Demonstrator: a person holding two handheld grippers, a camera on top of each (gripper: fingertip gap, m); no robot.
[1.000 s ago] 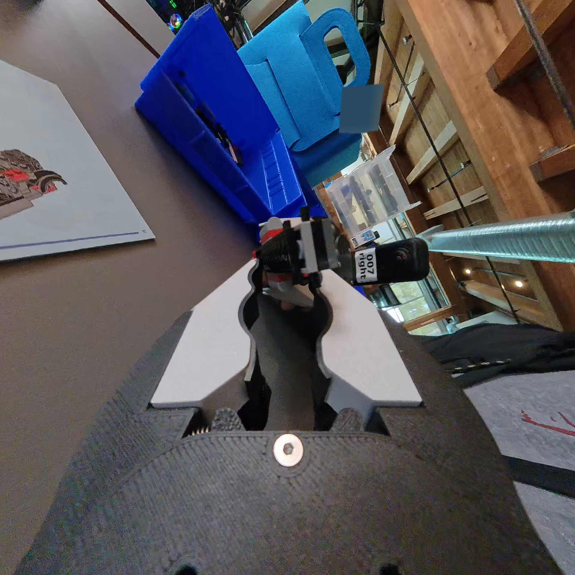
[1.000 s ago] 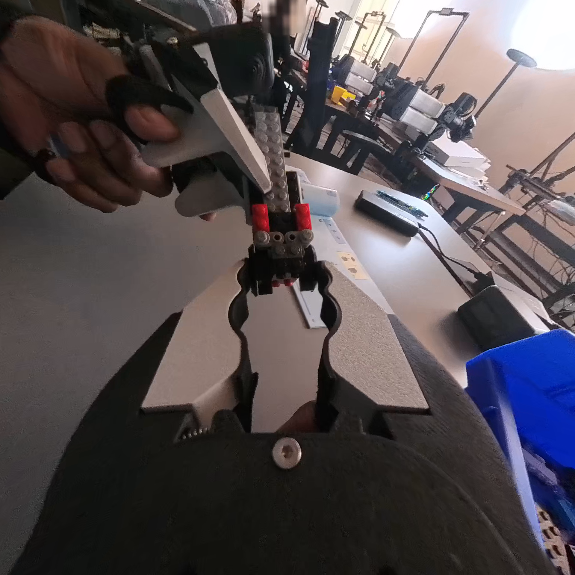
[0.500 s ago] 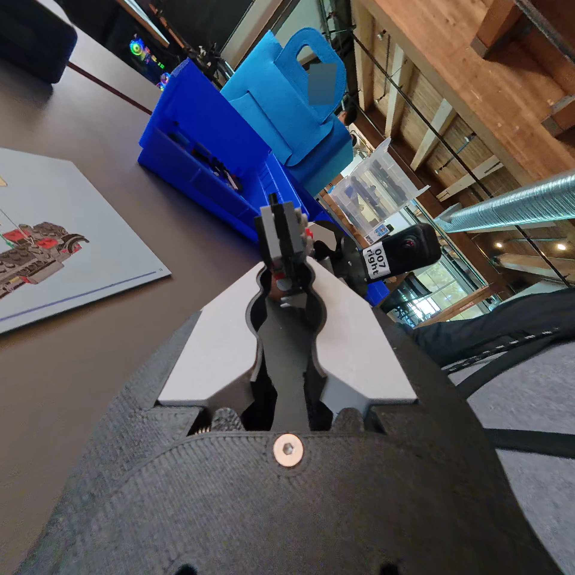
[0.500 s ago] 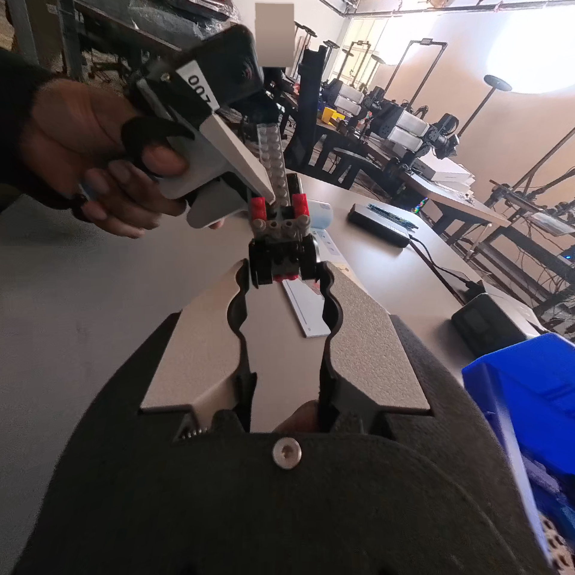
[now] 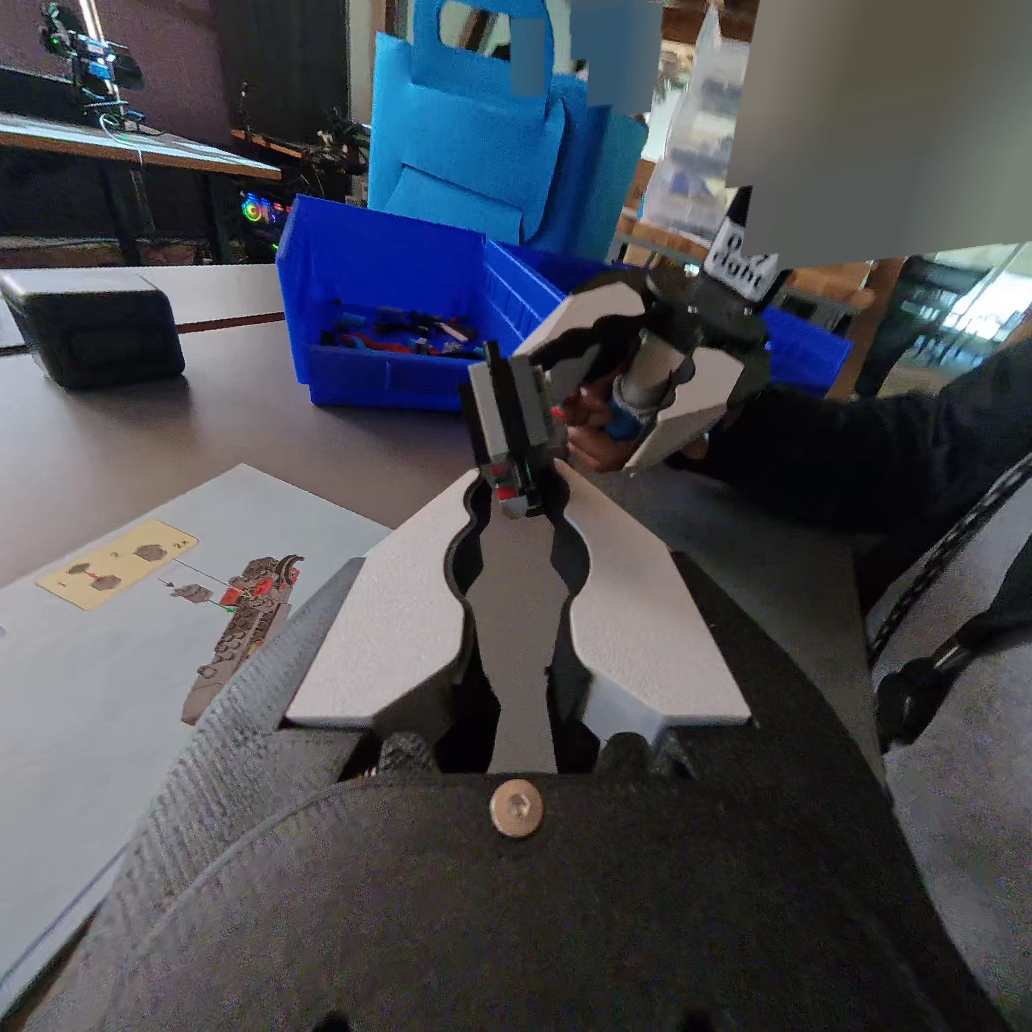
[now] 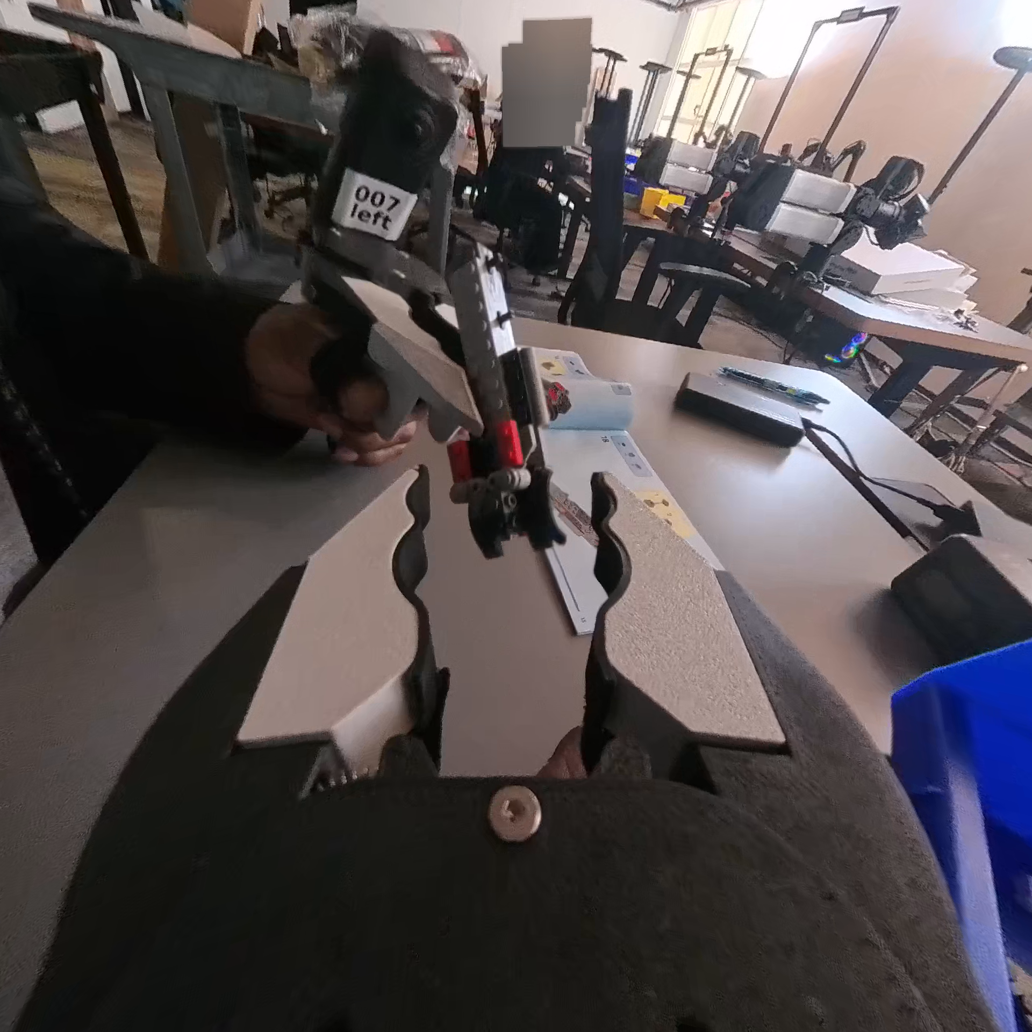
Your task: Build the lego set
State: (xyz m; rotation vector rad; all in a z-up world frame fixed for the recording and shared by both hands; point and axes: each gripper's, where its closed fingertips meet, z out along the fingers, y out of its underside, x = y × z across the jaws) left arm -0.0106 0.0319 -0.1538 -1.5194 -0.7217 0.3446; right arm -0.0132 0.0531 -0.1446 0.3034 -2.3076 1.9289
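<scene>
The lego model (image 5: 507,424) is a long grey, black and red build with black wheel arches at one end. My left gripper (image 5: 516,487) is shut on its lower end and holds it up above the table. In the right wrist view the model (image 6: 497,413) hangs from the left gripper (image 6: 463,424), and its wheel-arch end sits between my right gripper's open fingers without touching them. My right gripper (image 6: 509,485) is open and empty. It also shows in the left wrist view (image 5: 575,410), just behind the model.
A blue parts bin (image 5: 391,313) with several loose pieces stands behind the model and shows at the right edge (image 6: 971,782). The open instruction booklet (image 5: 139,614) lies on the table (image 6: 603,458). A black box (image 5: 95,329), a flat black device (image 6: 737,407) and a blue felt bag (image 5: 463,139) are around. My two grippers' fingertips are within a few centimetres of each other.
My right gripper has opened and let go of the model's wheel-arch end. The left gripper keeps hold of the model and has swung round to a more level view.
</scene>
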